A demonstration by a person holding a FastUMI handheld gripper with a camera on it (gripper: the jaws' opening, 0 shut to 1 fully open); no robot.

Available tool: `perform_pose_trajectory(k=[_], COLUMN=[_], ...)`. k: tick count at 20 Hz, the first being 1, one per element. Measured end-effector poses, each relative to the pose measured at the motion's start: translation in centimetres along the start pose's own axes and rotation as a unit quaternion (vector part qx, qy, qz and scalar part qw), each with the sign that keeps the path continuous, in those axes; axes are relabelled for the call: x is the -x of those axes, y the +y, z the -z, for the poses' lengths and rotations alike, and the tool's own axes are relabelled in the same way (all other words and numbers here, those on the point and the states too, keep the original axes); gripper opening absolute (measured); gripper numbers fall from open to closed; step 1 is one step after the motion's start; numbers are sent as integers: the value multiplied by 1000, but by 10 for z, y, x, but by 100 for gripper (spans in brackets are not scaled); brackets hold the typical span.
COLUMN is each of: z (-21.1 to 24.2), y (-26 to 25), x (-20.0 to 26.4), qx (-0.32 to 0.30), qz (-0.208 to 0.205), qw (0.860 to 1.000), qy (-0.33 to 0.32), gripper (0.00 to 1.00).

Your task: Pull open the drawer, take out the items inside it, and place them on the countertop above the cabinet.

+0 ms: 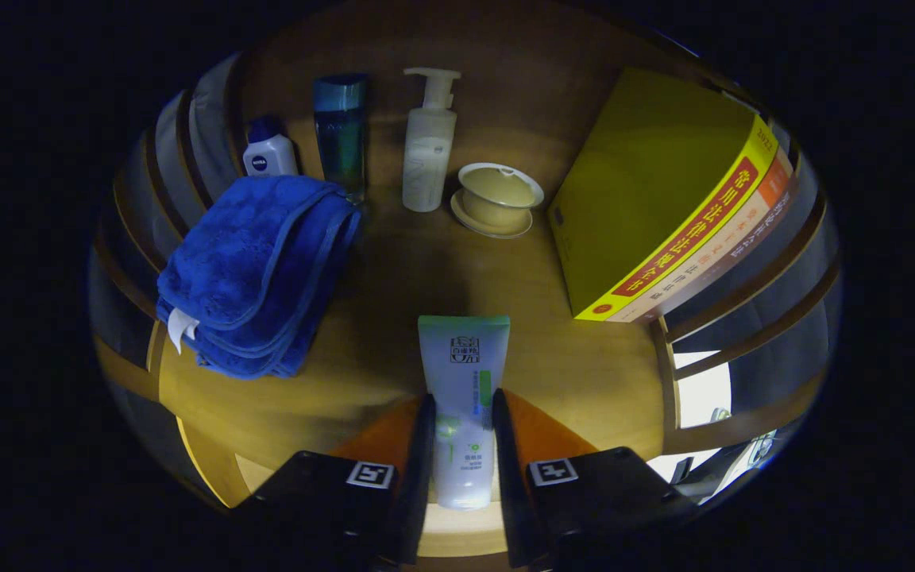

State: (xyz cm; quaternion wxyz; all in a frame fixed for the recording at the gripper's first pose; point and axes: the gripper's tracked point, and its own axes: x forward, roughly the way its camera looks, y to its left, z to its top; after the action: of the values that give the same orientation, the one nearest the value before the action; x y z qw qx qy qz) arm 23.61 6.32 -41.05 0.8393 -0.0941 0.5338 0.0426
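Note:
A white and pale green tube [464, 357] lies lengthwise between my fingers, flat end pointing away over the wooden surface [426, 270]. My gripper [462, 401] is shut on the tube, one finger pressing on each side of its lower half. I cannot tell whether the tube rests on the wood or hangs just above it. Beyond and left of the fingers lies a folded blue towel [255, 270].
Behind the towel stand a small blue-capped bottle [269, 151], a tall teal container [341, 135] and a white pump bottle [429, 147]. A lidded cup on a saucer [497, 199] sits beside them. A thick yellow book stack [664, 199] lies at the right, near the surface's edge.

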Motion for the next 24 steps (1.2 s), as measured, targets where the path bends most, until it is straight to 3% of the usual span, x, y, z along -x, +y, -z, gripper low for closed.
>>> perform_pose_trajectory(k=[1,5,9,18,24], z=[-5,-20,-32,-15,45], y=[2,10,8,-2,-23], x=[-1,19,58,213,298], qx=[-7,-44,-70,-82,-82], qz=[-3,-24,-29,-28,0], qw=[1000,997,989,958,936], qy=[-14,-65,-129,-273,-342], gripper=[50,72,100,99,99])
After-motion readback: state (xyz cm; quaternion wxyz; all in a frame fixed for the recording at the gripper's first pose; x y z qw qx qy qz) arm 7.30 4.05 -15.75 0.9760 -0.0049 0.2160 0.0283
